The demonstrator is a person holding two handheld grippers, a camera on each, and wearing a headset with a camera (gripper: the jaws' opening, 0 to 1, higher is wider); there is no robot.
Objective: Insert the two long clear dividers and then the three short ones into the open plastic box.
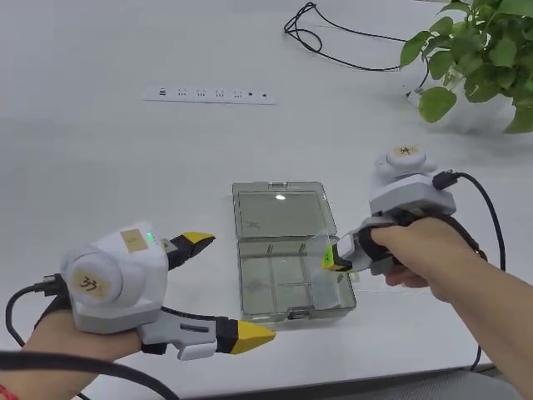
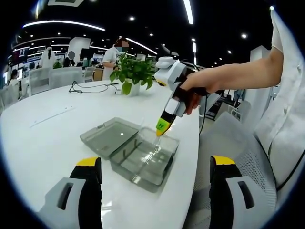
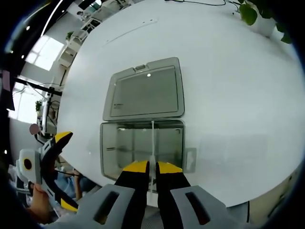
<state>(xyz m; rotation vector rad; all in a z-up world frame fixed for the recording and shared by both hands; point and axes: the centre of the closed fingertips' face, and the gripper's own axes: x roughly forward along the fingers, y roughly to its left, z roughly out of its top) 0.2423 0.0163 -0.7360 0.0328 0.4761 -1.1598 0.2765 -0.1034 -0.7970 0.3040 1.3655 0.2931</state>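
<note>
Now | box (image 1: 265, 290): clear divider (image 3: 152, 138) inside | right gripper (image 3: 152, 165) jaws clamp it | left gripper (image 1: 237, 286) jaws apart

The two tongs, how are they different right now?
The left tongs are wide open; the right tongs are shut on a clear divider. The left tongs hold nothing and sit off to the side of the plastic box; the right tongs reach over its open tray. Both have yellow tips and a hand holding them.
</note>
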